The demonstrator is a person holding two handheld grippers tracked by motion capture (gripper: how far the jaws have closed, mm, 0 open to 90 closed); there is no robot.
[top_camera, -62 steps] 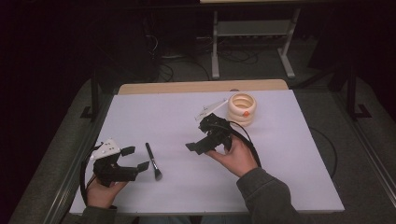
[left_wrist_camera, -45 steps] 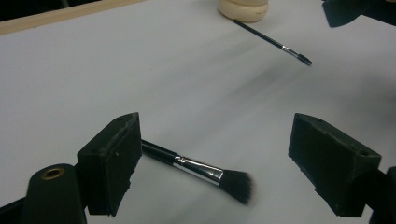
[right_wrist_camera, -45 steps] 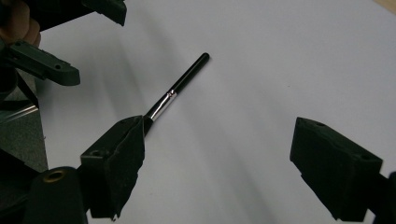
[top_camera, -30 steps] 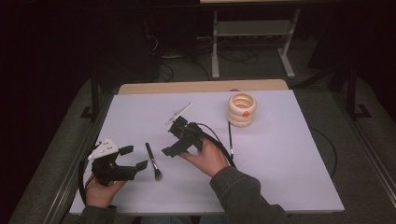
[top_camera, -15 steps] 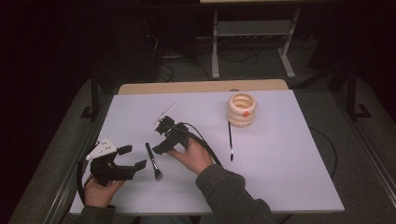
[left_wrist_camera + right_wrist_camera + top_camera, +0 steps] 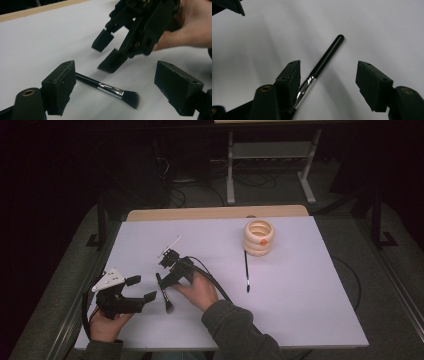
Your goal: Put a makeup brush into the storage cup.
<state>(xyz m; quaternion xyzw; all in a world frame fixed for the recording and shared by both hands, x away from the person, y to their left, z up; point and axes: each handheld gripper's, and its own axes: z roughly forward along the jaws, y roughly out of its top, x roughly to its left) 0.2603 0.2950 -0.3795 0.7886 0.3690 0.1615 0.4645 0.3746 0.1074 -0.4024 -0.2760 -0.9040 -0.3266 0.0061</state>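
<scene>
On the white bench, I am resting my left gripper near the front left corner, its jaws spread wide with nothing between them, while the short make-up brush is lying flat just to its right, bristles toward me and handle pointing away. Over that brush I am lowering my right gripper; seen from the right gripper view, the black handle is running up between the two jaws, the silver ferrule close against one jaw, the other jaw standing well clear, so nothing is gripped yet. The jaws have just been closing, with the brush between them. I am judging this to be the reach-and-grasp step: the next move is calling for a little more descent and a squeeze across the handle just above the ferrule, keeping the brush from rolling away. Farther right, a thin brush is lying by the ringed cream holder. Two seconds ago my right gripper was hovering beside that holder; since then it has been crossing to the left, and the thin brush is now lying where none showed.
</scene>
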